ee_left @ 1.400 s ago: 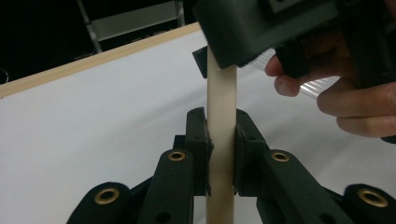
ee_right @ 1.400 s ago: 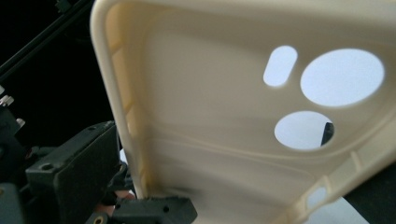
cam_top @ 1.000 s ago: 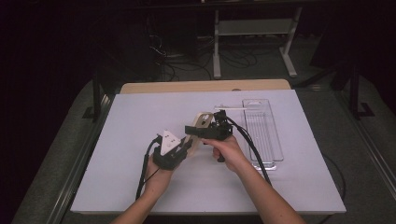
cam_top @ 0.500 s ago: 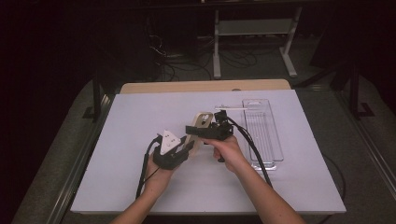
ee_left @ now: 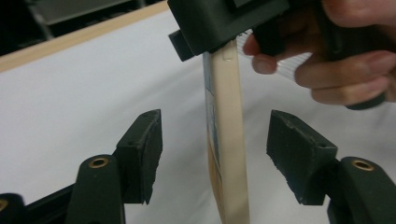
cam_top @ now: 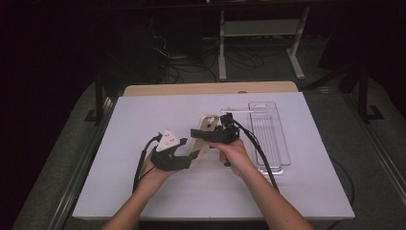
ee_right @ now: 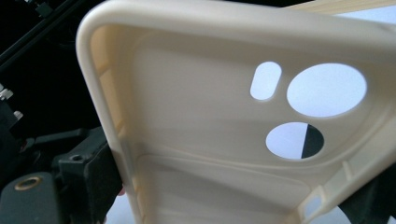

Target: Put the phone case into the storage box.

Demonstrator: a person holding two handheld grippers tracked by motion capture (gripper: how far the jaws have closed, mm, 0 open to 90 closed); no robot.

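A cream, soft plastic phone case (cam_top: 203, 135) with round camera holes hangs above the middle of the white table (cam_top: 143, 115), grasped by the right gripper (cam_top: 209, 134). The left gripper (cam_top: 189, 156) has just been opening; its released jaws flank the case's near end without touching. A clear plastic tray (cam_top: 269, 127) lies right.

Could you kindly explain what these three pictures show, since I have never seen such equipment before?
A person holds a hand-operated tool with two black jaws in each hand. The high view looks down on the white table; each of the other two views rides on one tool. The right gripper clamps a cream phone case by its edges. The left gripper has just been opening: the case stands between its jaws, untouched. A clear plastic tray lies to the right, with a thin white stick beside it.
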